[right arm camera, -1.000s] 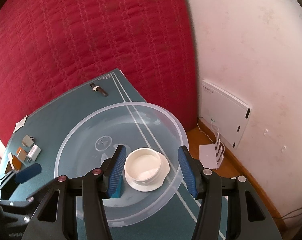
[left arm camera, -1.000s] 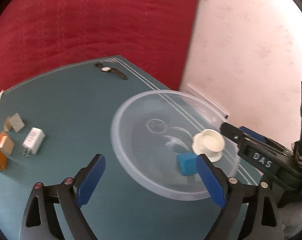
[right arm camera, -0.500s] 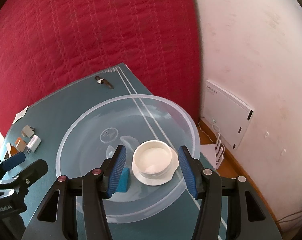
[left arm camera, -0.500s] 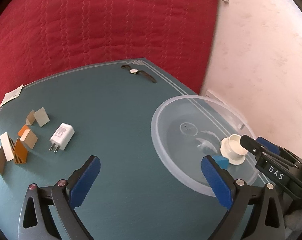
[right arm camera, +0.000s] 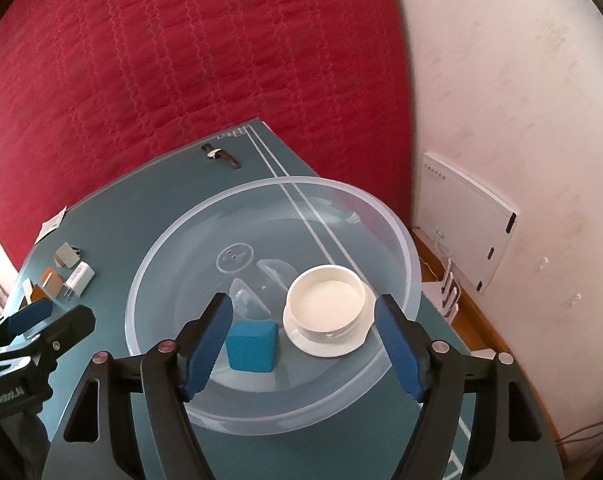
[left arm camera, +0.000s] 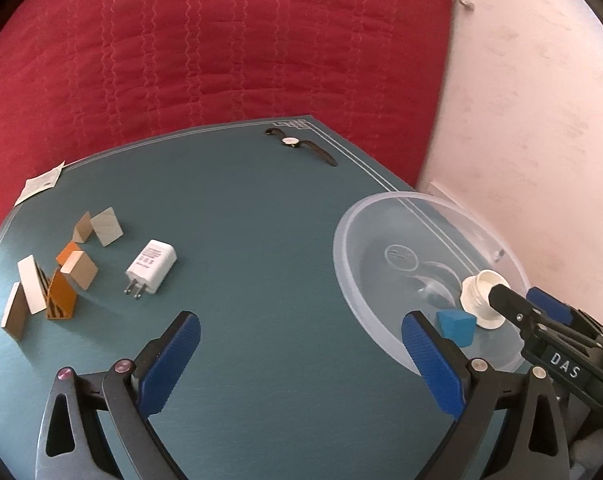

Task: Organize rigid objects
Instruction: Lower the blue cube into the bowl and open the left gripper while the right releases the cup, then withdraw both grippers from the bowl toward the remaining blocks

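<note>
Fingers [right arm camera: 397,344] of the right gripper [right arm camera: 301,340] are opening, w/ the white cup [right arm camera: 325,304] between them but not pinched; it's judged as just released into the clear bowl [right arm camera: 173,240], beside the blue block [right arm camera: 252,345]. Left gripper [left arm camera: 297,360] is spread wide, nothing held, over bare desk [left arm camera: 261,220]; charger [left arm camera: 151,266] and wood blocks [left arm camera: 77,268] are left to its left.
</note>
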Tool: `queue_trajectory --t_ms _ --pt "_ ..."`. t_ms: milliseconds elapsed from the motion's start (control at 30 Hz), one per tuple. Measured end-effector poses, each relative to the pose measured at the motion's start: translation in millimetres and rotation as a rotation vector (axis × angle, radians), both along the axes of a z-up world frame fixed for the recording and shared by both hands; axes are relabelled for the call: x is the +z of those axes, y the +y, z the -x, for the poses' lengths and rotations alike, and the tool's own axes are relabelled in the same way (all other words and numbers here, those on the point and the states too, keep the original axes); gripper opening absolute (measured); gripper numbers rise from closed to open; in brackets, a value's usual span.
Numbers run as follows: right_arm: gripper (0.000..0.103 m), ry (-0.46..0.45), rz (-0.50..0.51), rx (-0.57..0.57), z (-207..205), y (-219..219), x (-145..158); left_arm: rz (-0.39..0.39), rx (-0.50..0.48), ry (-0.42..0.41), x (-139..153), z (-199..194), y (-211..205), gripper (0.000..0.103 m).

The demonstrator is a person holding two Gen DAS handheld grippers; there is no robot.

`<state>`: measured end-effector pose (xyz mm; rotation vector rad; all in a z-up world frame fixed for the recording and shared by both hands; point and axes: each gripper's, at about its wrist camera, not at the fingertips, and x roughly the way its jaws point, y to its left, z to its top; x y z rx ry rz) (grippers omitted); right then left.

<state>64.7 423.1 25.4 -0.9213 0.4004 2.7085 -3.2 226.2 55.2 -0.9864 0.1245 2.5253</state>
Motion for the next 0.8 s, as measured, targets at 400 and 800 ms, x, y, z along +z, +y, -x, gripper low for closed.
queue_trajectory --t_ms 400,800 --pt "0.080 -0.023 -0.006 0.057 1.3 -21.5 -4.7 -0.003 0.073 -0.004 -0.3 5.9 -28.5 0.102" --pt "0.080 -0.009 -0.090 0.102 5.0 -58.2 3.6 0.013 0.113 -0.009 -4.3 10.3 -56.9 0.102"
